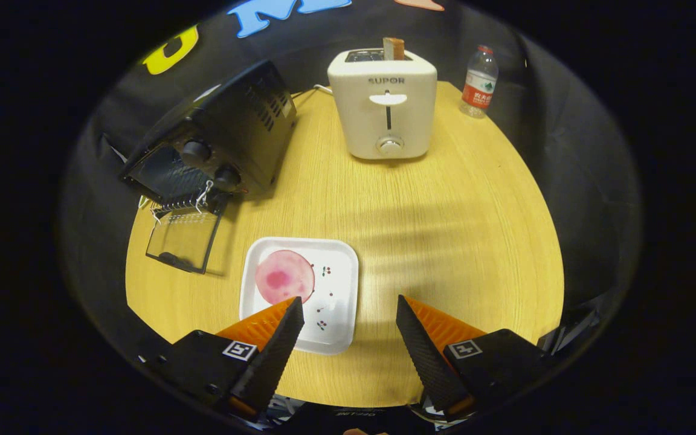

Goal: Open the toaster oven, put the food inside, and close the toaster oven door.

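Nearest the camera, the gripper [350, 329] was held above the wooden counter [444, 241] with its two fingers spread wide apart and nothing between them. The left fingertip [290, 320] overlapped the near edge of a white square plate [339, 302], on which lay the food [284, 277], a round pink slice sitting on the plate's left half, just ahead of that fingertip. Farther off and to the left stood the black toaster oven [233, 133], its glass door [182, 238] already swung down and lying open on the counter, with the wire rack visible in the mouth. At the far middle stood a cream pop-up toaster [387, 103] holding a slice of bread [393, 48] in one slot; a plastic water bottle [479, 81] stood at the far right. Judged from this arrangement, the opening step was complete, while the food remained ungrasped on the plate. Picking up the slice, carrying it left into the oven and raising the door remained to be done.
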Motion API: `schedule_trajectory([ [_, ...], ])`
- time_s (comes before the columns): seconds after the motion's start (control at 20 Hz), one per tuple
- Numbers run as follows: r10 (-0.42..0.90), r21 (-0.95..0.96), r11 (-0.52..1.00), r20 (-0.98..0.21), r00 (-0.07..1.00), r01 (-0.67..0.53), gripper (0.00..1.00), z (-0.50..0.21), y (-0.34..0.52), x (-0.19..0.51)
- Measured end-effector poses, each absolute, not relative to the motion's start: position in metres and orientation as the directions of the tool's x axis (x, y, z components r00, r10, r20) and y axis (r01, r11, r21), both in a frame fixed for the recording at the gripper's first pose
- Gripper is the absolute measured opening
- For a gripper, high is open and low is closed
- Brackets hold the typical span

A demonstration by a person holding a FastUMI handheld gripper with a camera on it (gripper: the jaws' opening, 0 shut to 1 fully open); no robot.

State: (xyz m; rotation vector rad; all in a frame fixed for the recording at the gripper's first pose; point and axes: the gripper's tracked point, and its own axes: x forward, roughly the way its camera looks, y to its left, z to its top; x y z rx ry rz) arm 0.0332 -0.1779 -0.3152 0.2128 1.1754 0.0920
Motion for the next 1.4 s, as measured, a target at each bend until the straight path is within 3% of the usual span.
schedule_trajectory([
  [0.35,0.154,0.175,0.98,-0.967,0.201,0.091,0.98,-0.356,-0.171,0.024],
  [0.75,0.082,0.099,0.992,-0.976,0.203,0.074,0.6,-0.363,-0.173,0.025],
  [0.8,0.096,0.117,0.989,-0.973,0.209,0.089,0.6,-0.365,-0.168,0.026],
  [0.85,0.092,0.116,0.988,-0.973,0.213,0.105,0.45,-0.363,-0.166,0.025],
  [1.0,0.076,0.094,0.993,-0.972,0.223,0.068,0.35,-0.366,-0.165,0.026],
  [1.15,0.074,0.087,0.995,-0.966,0.249,0.045,0.35,-0.364,-0.169,0.029],
  [1.25,0.068,0.093,0.992,-0.966,0.249,0.09,0.11,-0.364,-0.172,0.027],
  [1.4,0.089,0.108,0.992,-0.963,0.253,0.062,0.05,-0.359,-0.172,0.027],
])
